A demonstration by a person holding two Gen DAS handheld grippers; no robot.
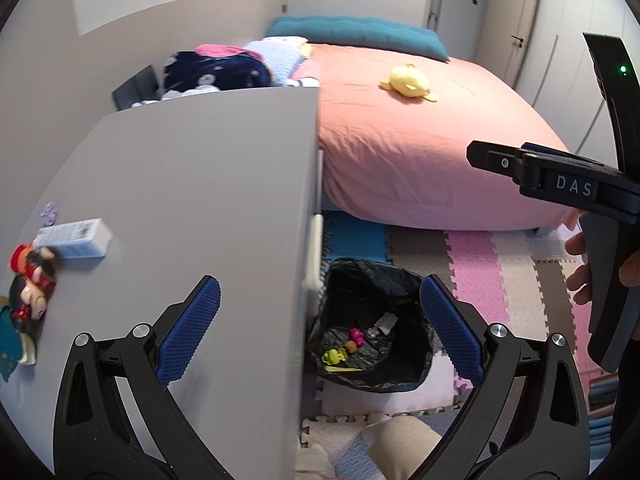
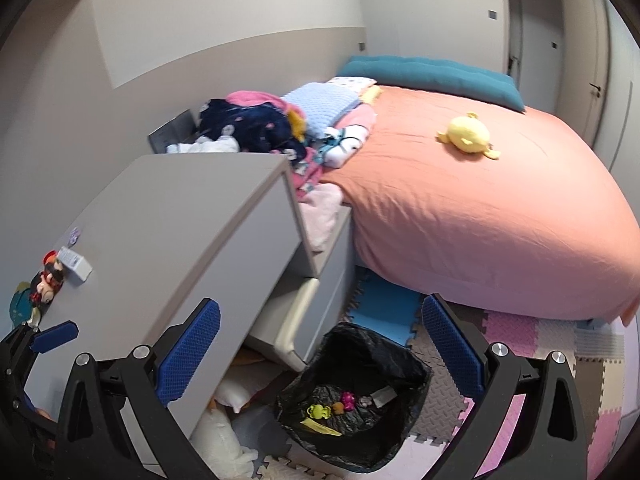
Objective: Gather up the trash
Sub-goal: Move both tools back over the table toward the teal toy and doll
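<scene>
A: Which step is in hand, and how is it done well?

B: Both tools are released and carry nothing. The left gripper [image 1: 320,328] hangs with jaws spread wide at the lower centre of its view; the right gripper [image 2: 320,352] does likewise in its own view. By judgement, the next piece of trash is to be fetched. The likeliest candidate is the white box [image 1: 76,238] lying flat on the grey dresser [image 1: 208,184], at the left edge of the left view. A good approach would lower the open jaws across the box's short sides, clear of the red-capped figurine [image 1: 34,280] just beside it, then close firmly before lifting.

A: Where does the box lie relative to the grippers?

B: In the left view it sits left of and above the left blue pad, well apart from the jaws. In the right view the same box [image 2: 76,264] appears small at the far left, further off.

A: And the destination?

B: The bin with a black bag [image 1: 372,320] stands on the foam floor mat [image 1: 480,272] below the dresser's edge, at lower centre. It already holds small coloured scraps [image 2: 332,406].
</scene>
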